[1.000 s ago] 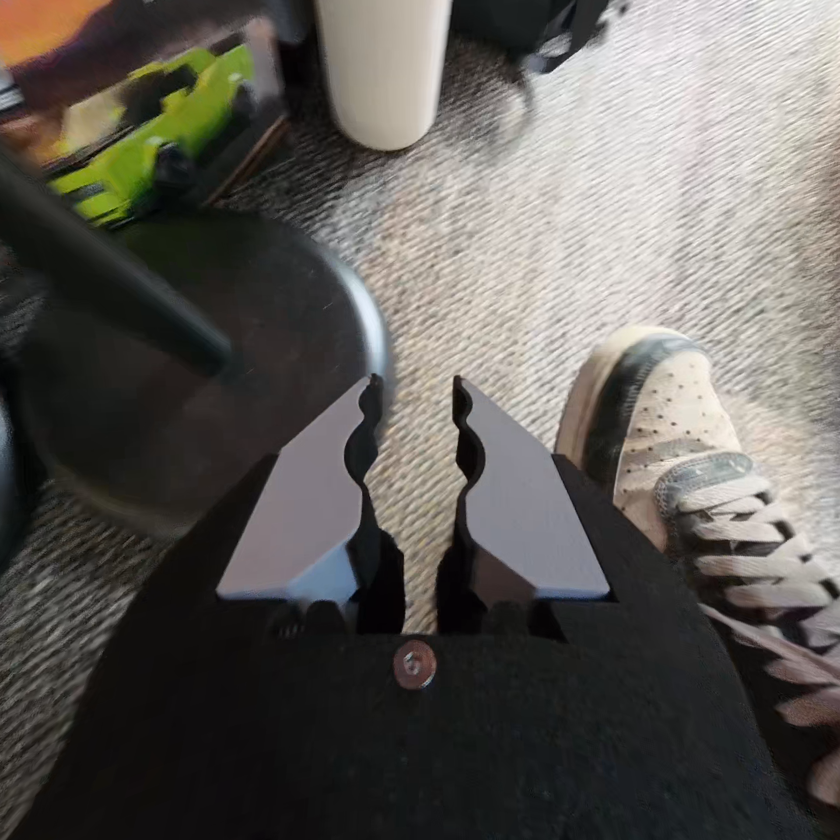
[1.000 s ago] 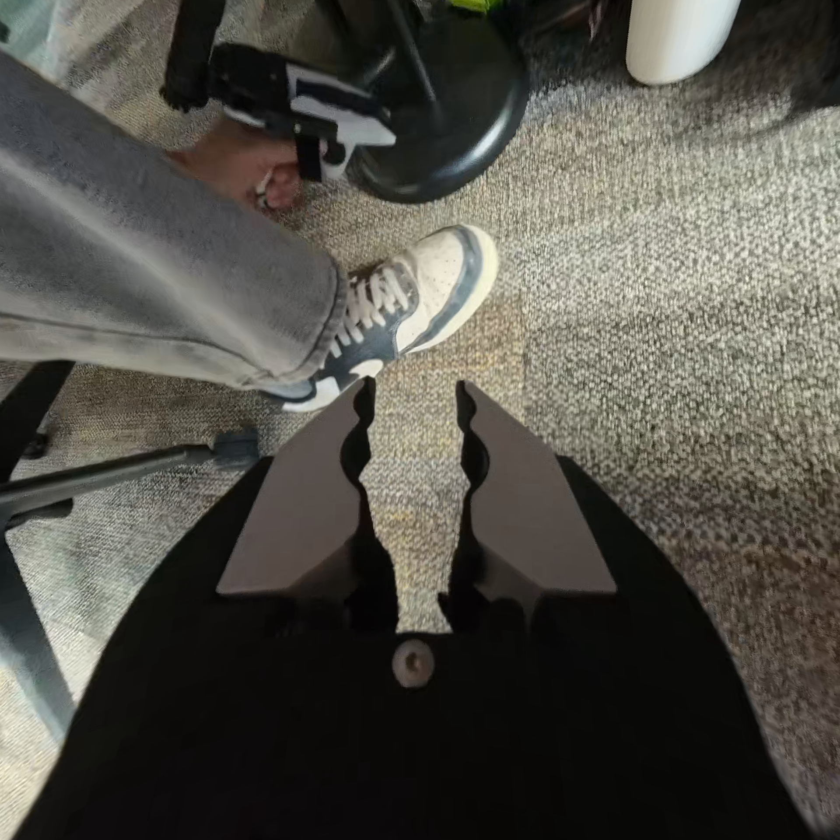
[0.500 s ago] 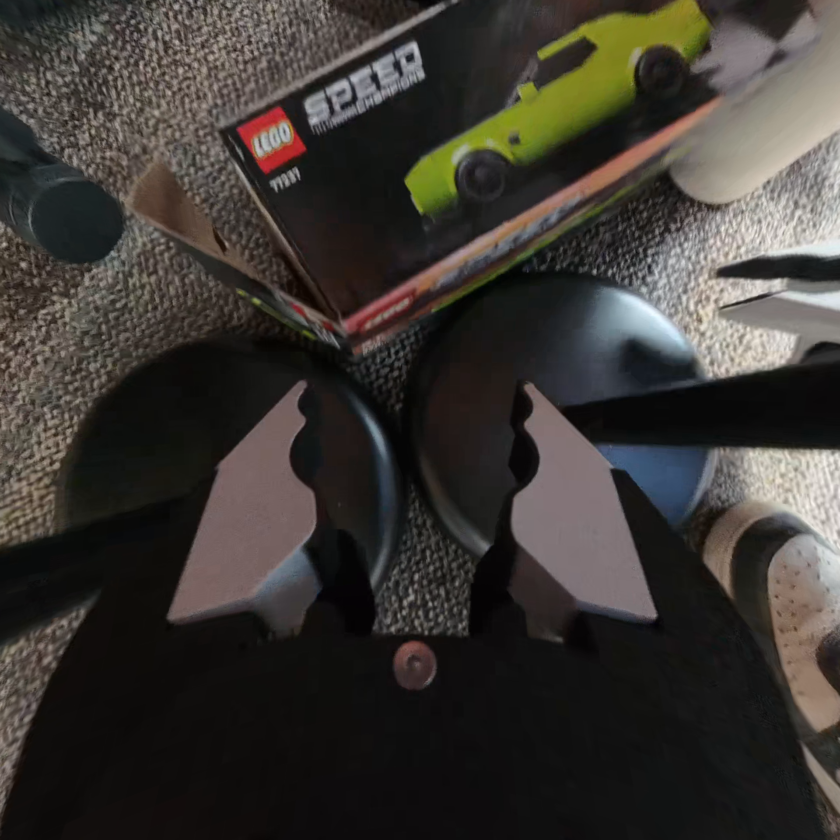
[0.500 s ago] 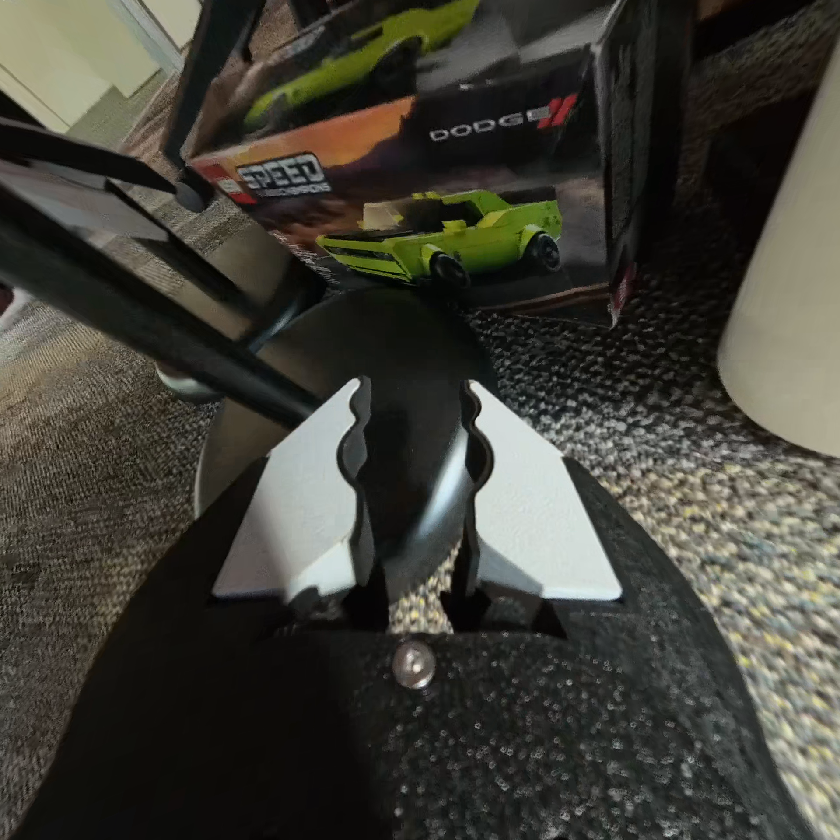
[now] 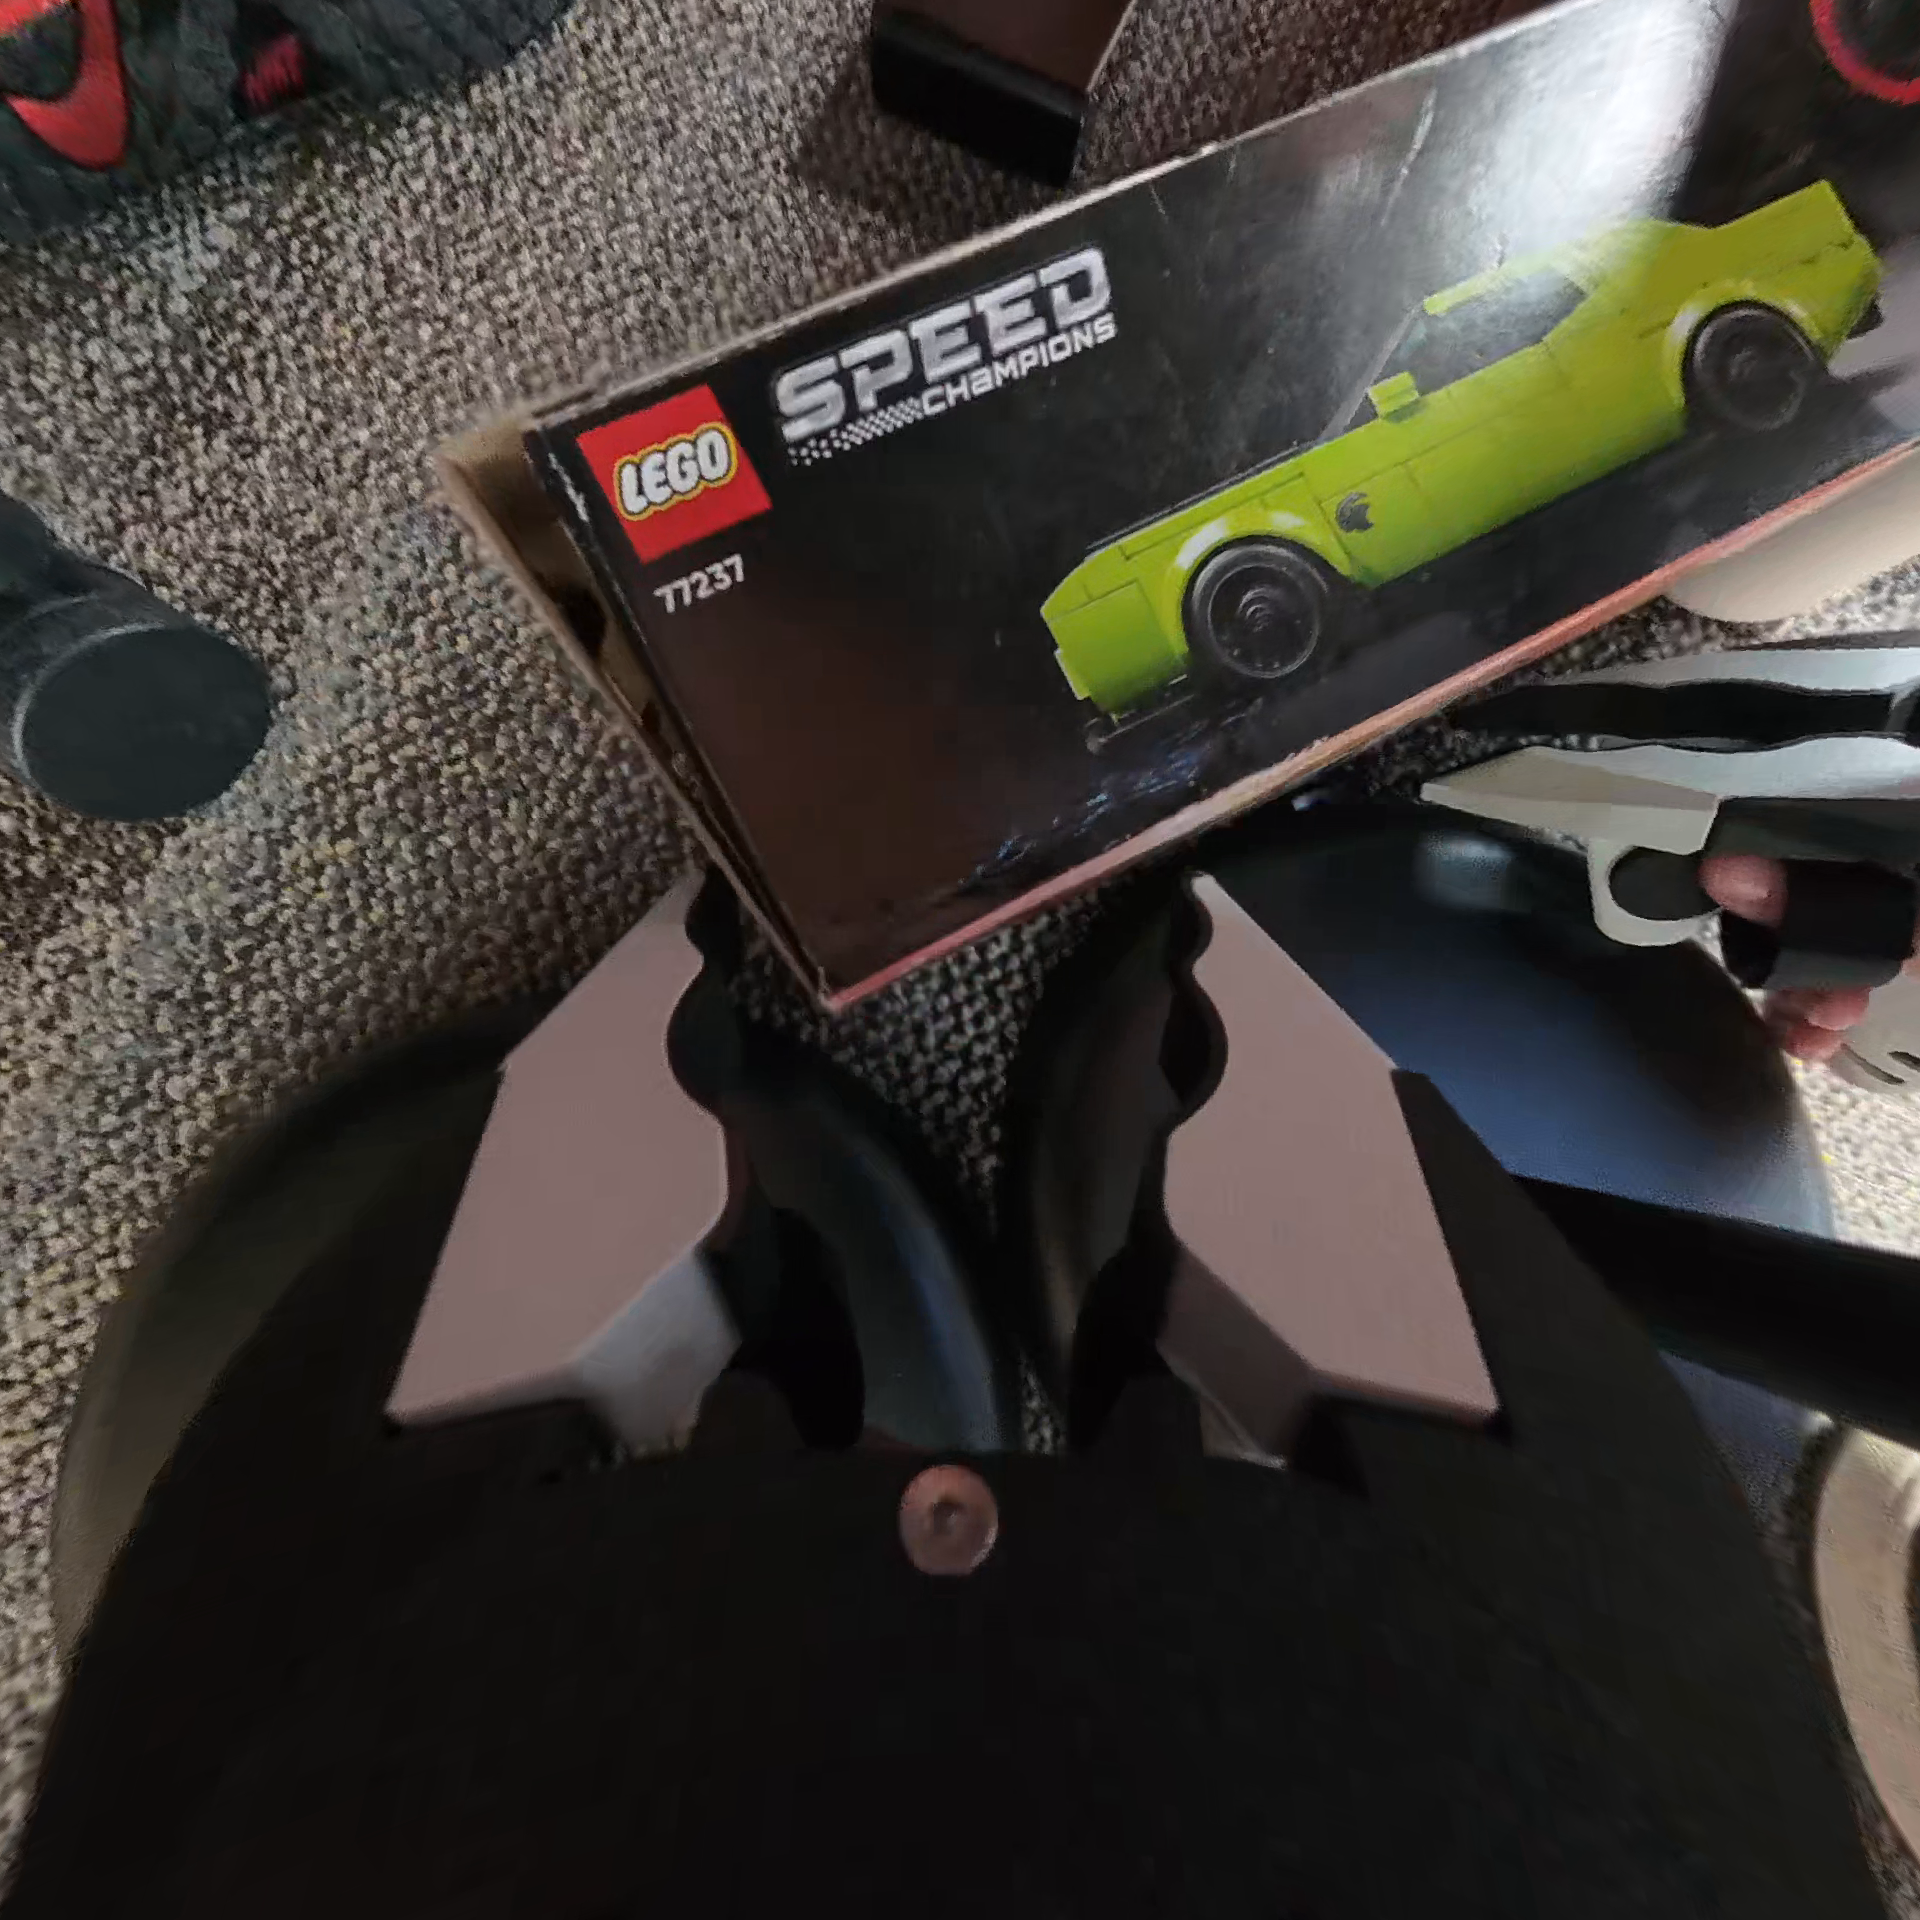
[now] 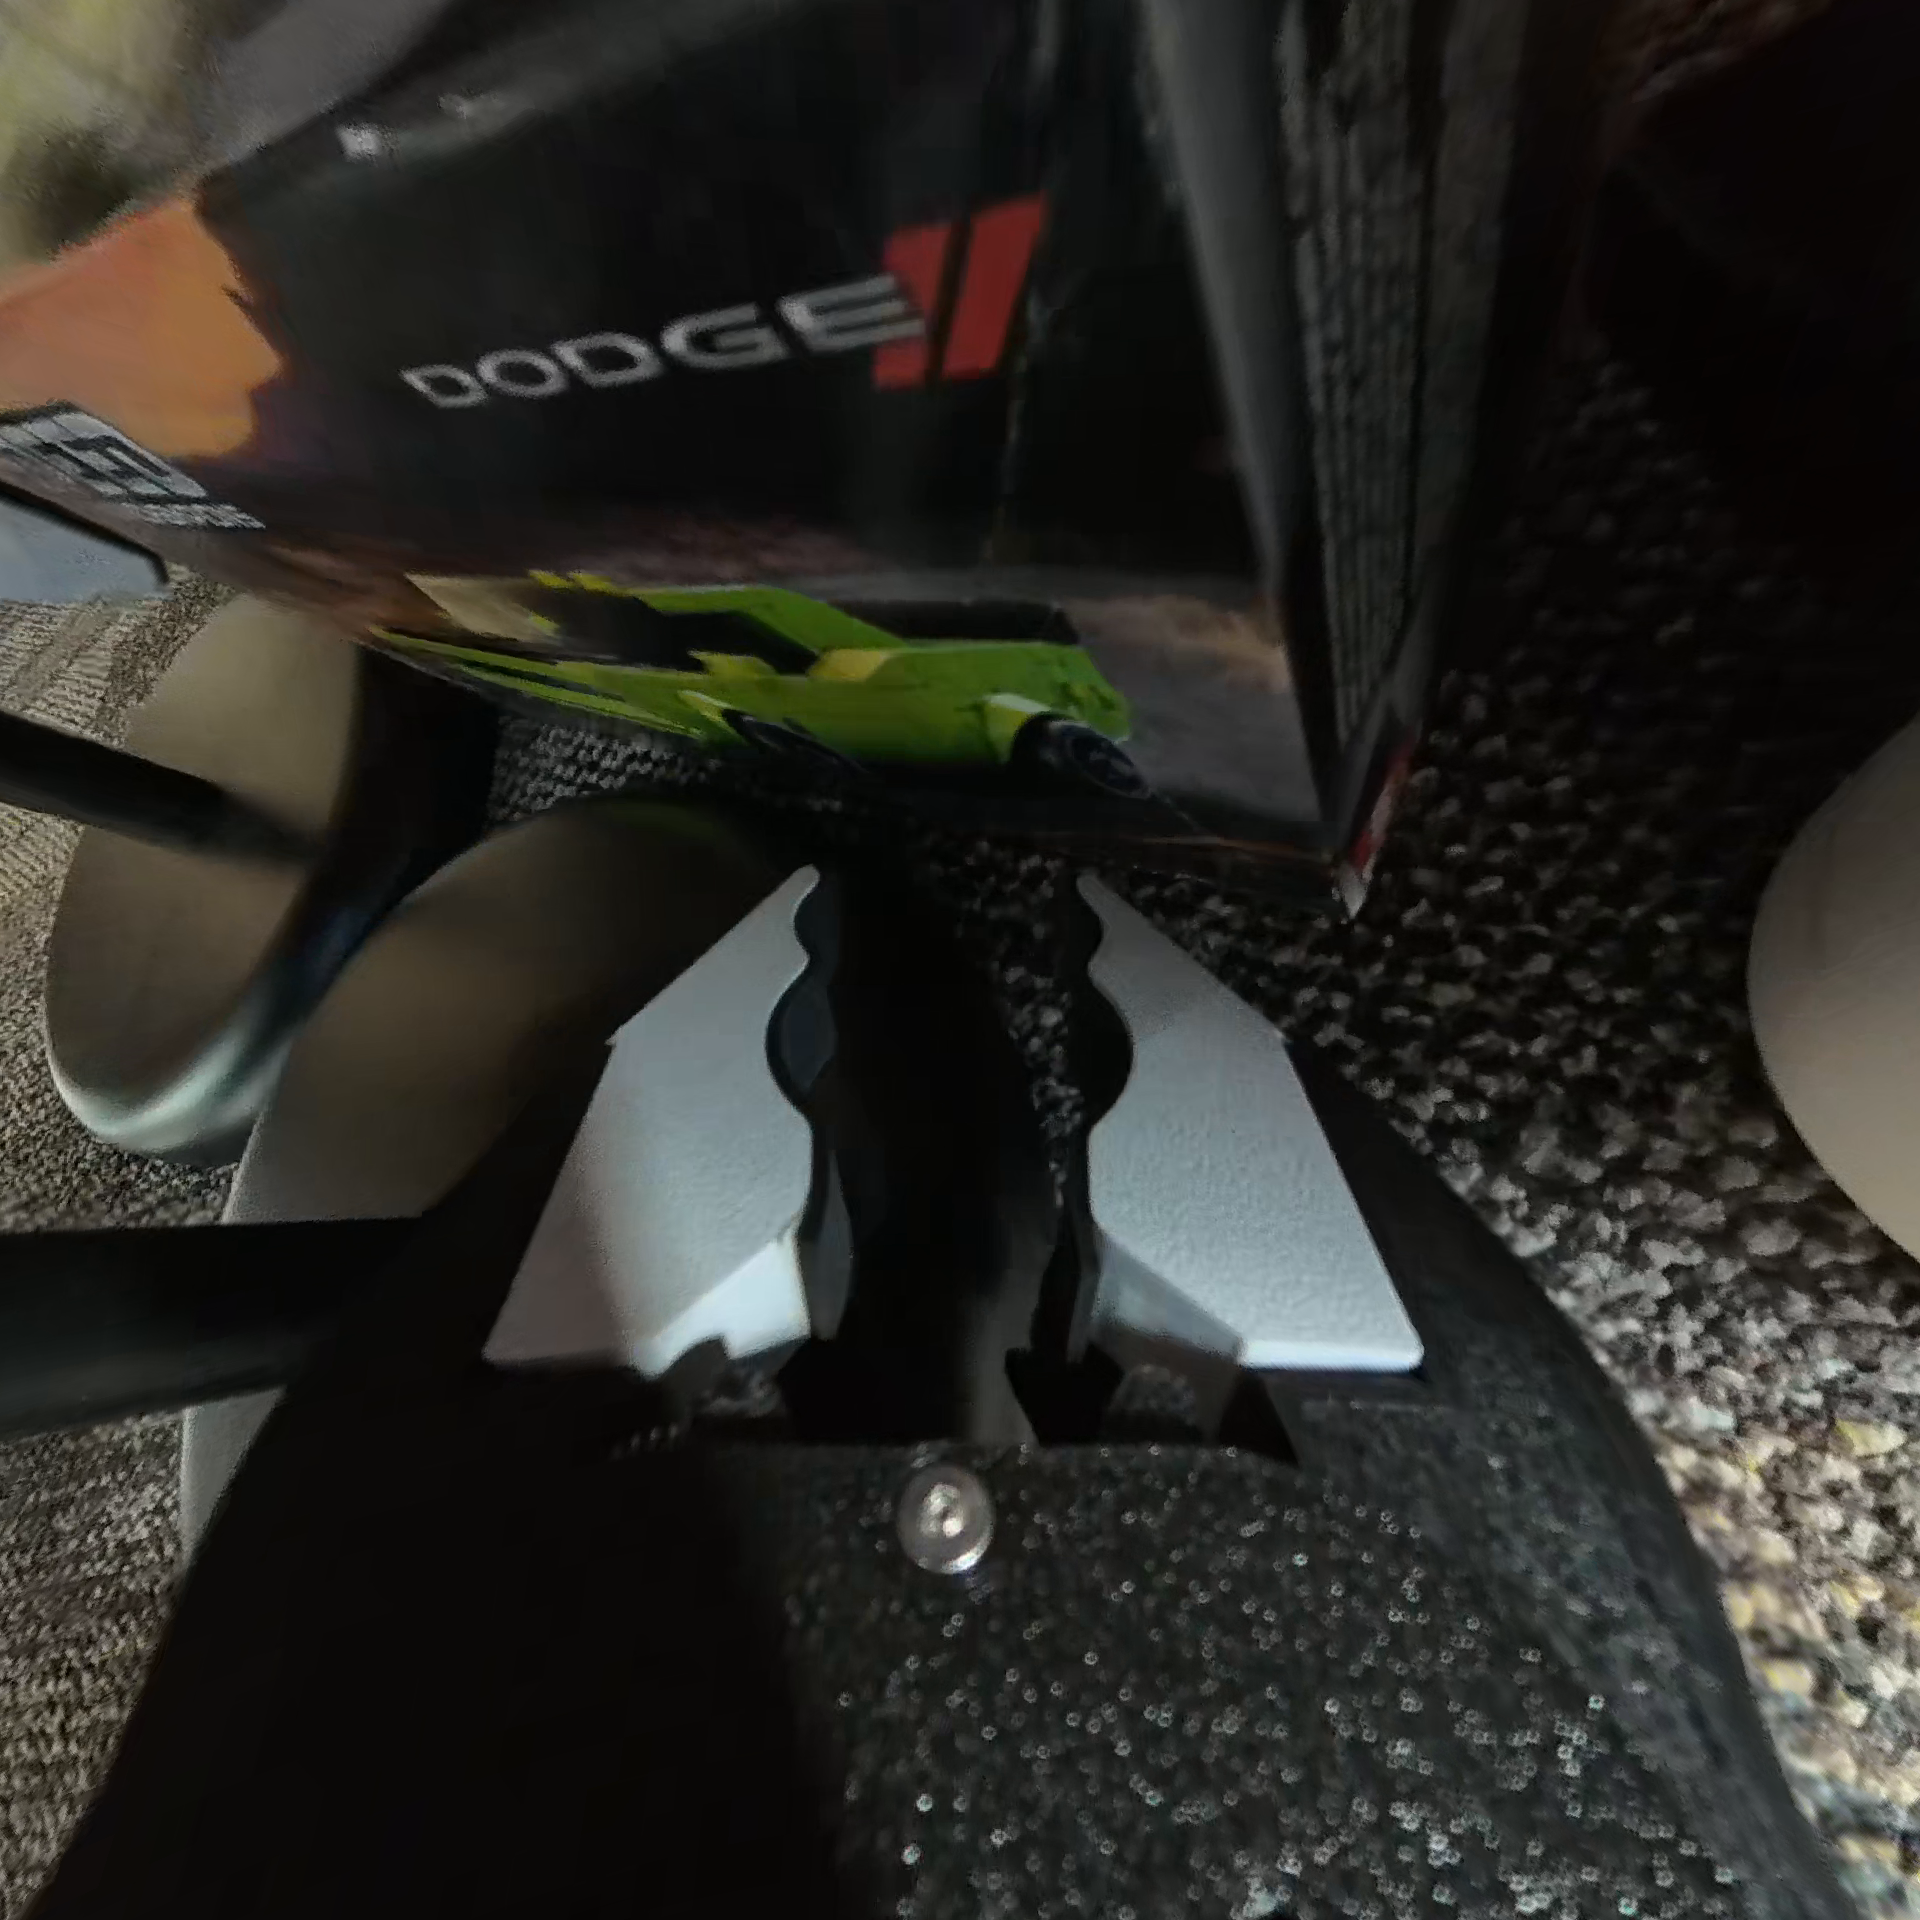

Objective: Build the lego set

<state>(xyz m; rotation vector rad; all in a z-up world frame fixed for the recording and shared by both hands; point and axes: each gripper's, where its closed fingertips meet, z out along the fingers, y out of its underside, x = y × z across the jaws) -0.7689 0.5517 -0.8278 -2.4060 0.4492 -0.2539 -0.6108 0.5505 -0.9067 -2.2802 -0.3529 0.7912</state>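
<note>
A black Lego box (image 5: 935,675) with a green car pictured on it lies tilted on the grey carpet, its left end flap open. My left gripper (image 5: 945,914) is open and empty, and the box's near corner sits just between its fingertips. My right gripper (image 6: 945,888) is open and empty, low over the carpet, just short of the box's (image 6: 727,364) near lower edge. In the left wrist view the right gripper (image 5: 1621,748) shows at the right, held by a hand, its fingers beside the box's long edge.
Two round black stand bases (image 5: 1538,1018) with dark poles lie under and beside my grippers. A white cylinder (image 6: 1849,1018) stands to the right of the box. A black cylinder (image 5: 125,717) and a red and black shoe (image 5: 94,94) lie at the left. The black cylinder (image 5: 125,717) sits 20 cm or so from the ends of my left fingers.
Both grippers have swung from the floor and a shoe toward the Lego box and closed in on it. The left gripper opened wider.
</note>
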